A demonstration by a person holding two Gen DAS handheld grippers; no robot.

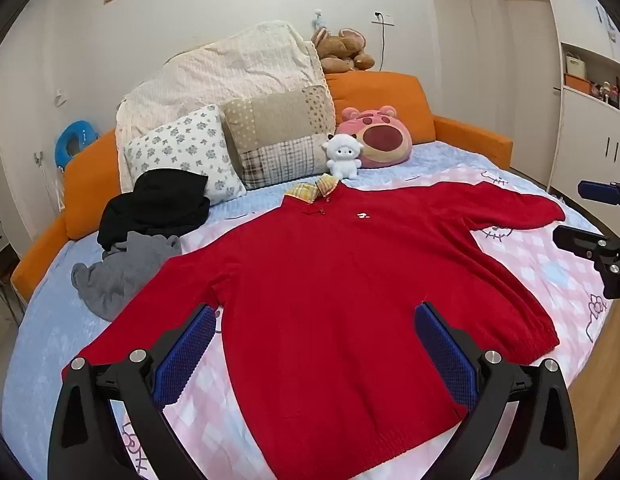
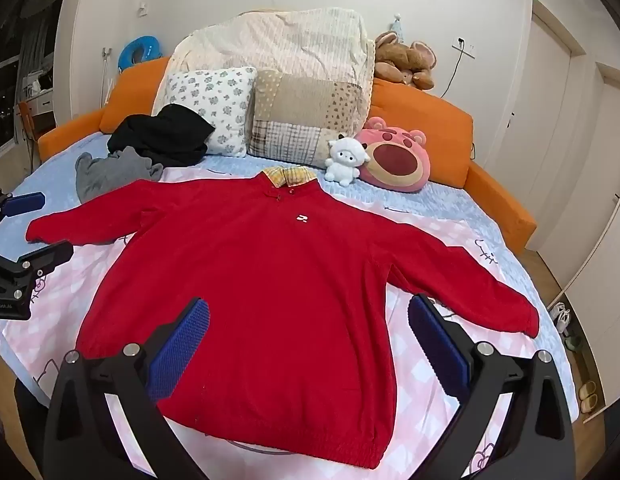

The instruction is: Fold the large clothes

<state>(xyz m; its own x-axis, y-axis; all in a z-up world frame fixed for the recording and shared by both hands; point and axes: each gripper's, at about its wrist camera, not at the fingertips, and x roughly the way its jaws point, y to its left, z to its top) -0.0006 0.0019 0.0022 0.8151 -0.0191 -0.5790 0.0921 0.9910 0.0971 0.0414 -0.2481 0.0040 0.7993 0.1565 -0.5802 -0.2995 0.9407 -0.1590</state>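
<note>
Sweater (image 1: 329,280) spread flat mid-bed (image 1: 549,264), sleeves out towards both side edges, your left gripper (image 1: 315,344) and right gripper (image 2: 308,338) hovering above its hem, jaws wide, holding nothing.

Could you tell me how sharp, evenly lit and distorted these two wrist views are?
Left wrist view: soft even light, red sweater sharp, walls bowed, dark vignette at the corners. Right wrist view: same flat light, no glare, door frames curved, both open claws crisp up close.
</note>
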